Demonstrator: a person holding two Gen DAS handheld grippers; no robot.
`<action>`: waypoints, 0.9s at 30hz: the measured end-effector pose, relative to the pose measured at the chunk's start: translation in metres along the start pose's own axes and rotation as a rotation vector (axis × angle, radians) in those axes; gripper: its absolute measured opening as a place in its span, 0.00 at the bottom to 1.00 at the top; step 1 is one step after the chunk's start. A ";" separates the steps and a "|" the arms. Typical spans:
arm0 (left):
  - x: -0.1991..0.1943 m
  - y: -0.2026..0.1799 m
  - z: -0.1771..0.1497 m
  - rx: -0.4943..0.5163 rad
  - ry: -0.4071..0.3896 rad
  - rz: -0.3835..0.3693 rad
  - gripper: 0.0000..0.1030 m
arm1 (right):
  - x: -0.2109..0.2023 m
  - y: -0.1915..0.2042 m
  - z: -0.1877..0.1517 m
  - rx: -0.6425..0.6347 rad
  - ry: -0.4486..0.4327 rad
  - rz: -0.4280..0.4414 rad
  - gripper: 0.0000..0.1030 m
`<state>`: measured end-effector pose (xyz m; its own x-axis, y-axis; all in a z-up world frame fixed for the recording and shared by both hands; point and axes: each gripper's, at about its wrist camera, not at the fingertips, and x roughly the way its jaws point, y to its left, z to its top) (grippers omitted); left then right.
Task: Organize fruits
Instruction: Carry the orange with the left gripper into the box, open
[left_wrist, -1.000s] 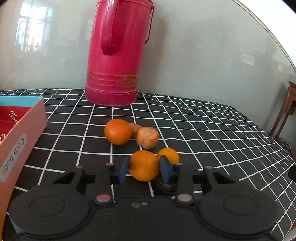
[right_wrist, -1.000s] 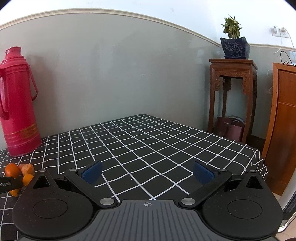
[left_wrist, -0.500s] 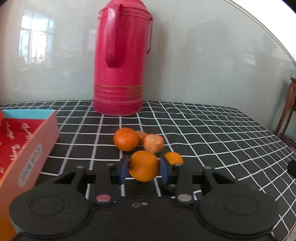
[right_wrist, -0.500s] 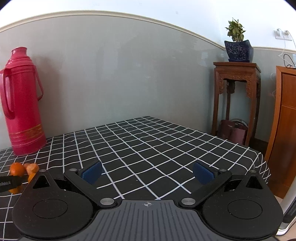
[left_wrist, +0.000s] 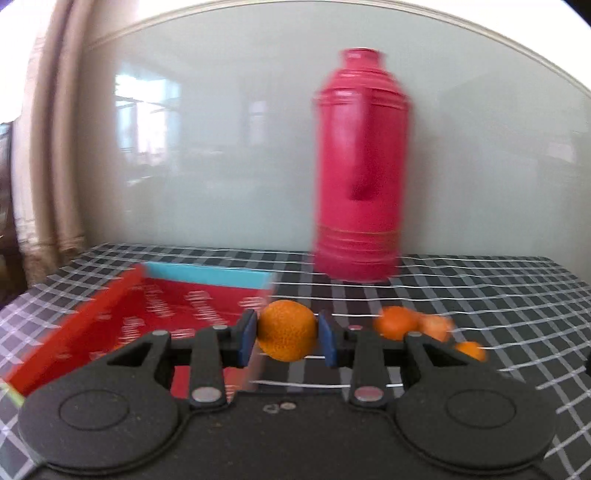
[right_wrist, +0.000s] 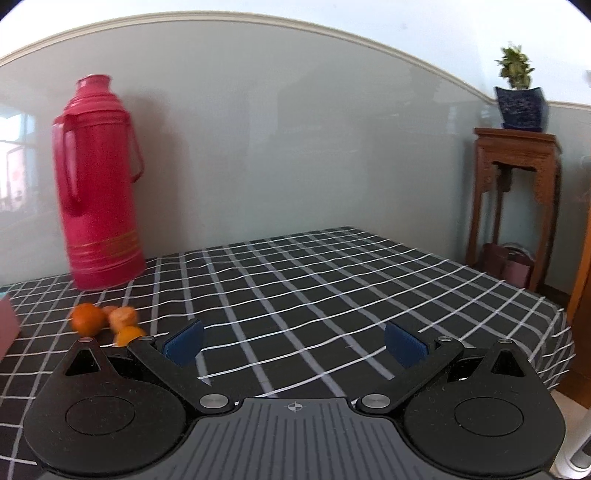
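My left gripper is shut on an orange mandarin, held clear of the checked tablecloth beside the right wall of a red box with a light blue far end. Three more mandarins lie on the cloth to the right of the held one; in the right wrist view the same group sits at the left. My right gripper stands open over bare cloth with nothing between its blue pads.
A tall pink-red thermos flask stands at the back against the grey-green wall. The box's corner shows at the left edge. Right of the table stand a carved wooden stand with a potted plant.
The left gripper lifted the mandarin off the cloth and swung left toward the red box, leaving the other fruit behind. The right gripper turned left, bringing the thermos and mandarins further into view.
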<state>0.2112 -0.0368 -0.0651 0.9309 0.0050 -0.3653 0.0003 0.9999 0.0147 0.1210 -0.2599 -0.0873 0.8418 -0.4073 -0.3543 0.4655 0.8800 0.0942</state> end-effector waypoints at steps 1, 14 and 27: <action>0.000 0.009 0.000 -0.010 0.005 0.029 0.26 | 0.000 0.005 -0.001 -0.005 0.003 0.013 1.00; 0.006 0.098 -0.011 -0.116 0.146 0.229 0.27 | 0.015 0.070 -0.013 -0.093 0.080 0.191 1.00; -0.017 0.125 -0.005 -0.151 0.096 0.241 0.43 | 0.036 0.097 -0.017 -0.087 0.137 0.239 1.00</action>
<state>0.1939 0.0886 -0.0621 0.8588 0.2365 -0.4545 -0.2776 0.9604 -0.0248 0.1916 -0.1854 -0.1065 0.8773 -0.1539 -0.4545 0.2276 0.9673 0.1118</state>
